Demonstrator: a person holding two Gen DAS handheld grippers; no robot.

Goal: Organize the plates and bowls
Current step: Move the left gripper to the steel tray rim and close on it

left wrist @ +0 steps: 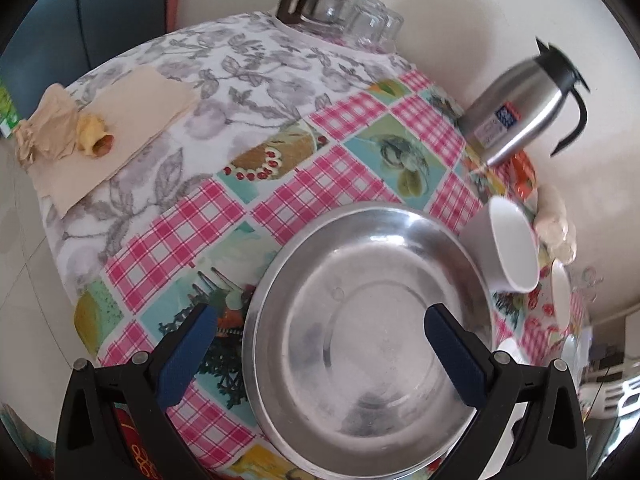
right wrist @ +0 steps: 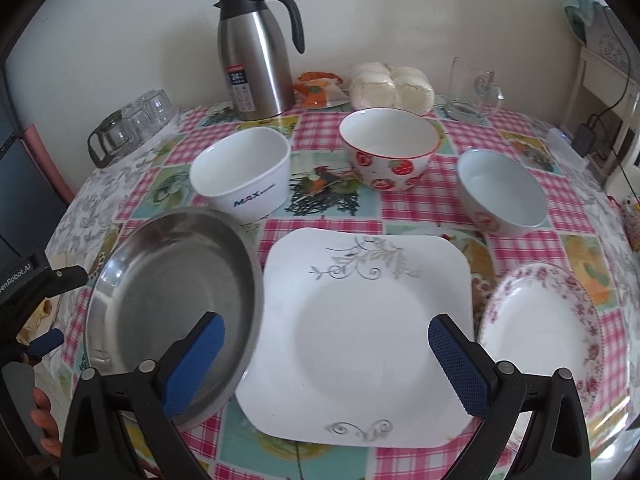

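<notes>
A round steel plate (left wrist: 368, 332) lies on the patterned table; my left gripper (left wrist: 320, 344) is open, its fingers spread over the plate's left rim. The steel plate (right wrist: 168, 304) also shows in the right wrist view, with the left gripper's finger (right wrist: 48, 342) at its left edge. My right gripper (right wrist: 326, 354) is open and empty above a square white plate (right wrist: 368, 332). A floral round plate (right wrist: 544, 336) lies to its right. Behind stand a white MAX bowl (right wrist: 244, 172), a strawberry bowl (right wrist: 390, 148) and a pale bowl (right wrist: 502, 190).
A steel thermos jug (right wrist: 256, 56), wrapped buns (right wrist: 392, 86), a glass mug (right wrist: 472, 88) and upturned glasses (right wrist: 136, 120) stand along the wall. Crumpled paper and a napkin (left wrist: 100, 128) lie at the far left. The table edge (left wrist: 60, 240) drops off at the left.
</notes>
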